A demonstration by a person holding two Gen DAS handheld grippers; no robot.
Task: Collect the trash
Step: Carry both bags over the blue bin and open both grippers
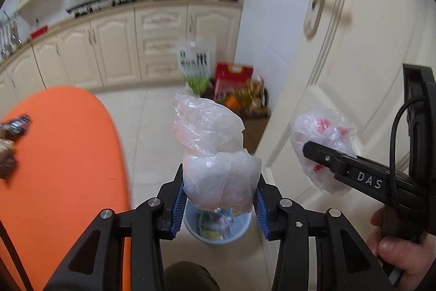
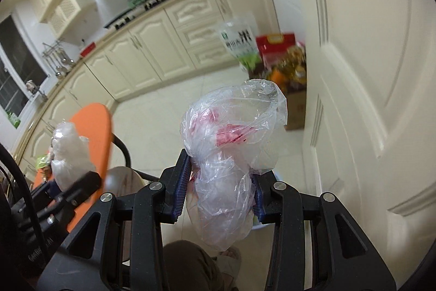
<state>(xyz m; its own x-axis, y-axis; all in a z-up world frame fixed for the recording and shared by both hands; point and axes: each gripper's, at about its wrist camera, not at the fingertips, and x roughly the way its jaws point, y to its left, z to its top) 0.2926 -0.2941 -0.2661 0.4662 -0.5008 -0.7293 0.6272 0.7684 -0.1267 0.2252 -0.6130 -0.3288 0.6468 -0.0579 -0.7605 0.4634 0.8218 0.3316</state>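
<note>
Trash sits in both my grippers: my left gripper (image 1: 220,198) is clamped on a wad (image 1: 215,162) of clear plastic film, blue pads (image 1: 178,205) pressing its lower half from both sides while the upper half billows free above them. My right gripper (image 2: 222,191) is clamped the same way on a second wad (image 2: 229,154), clear film with red print showing through it. From the left camera that red-printed wad and the hand on the right handle show off to the right, apart from my own load.

Both wads look nearly weightless, soft and springy. I judge the film slick against itself, so the loose folds could slip or unfurl if I ease the squeeze. The hold low on the dense, crumpled part seems right; the airy top would just collapse. Nothing here is fragile.

Just beyond and below my left pads is the pale blue bin (image 1: 215,232), wrappers already in it, standing on the tile floor (image 1: 152,127). The left wad hangs above its mouth. To the left is the orange table (image 1: 62,154) with a few more wrappers (image 1: 13,132) near its far edge, blurred. Farther off, bags of groceries (image 1: 234,89) stand by the door (image 1: 354,59), then the cream cabinets (image 1: 114,51).
</note>
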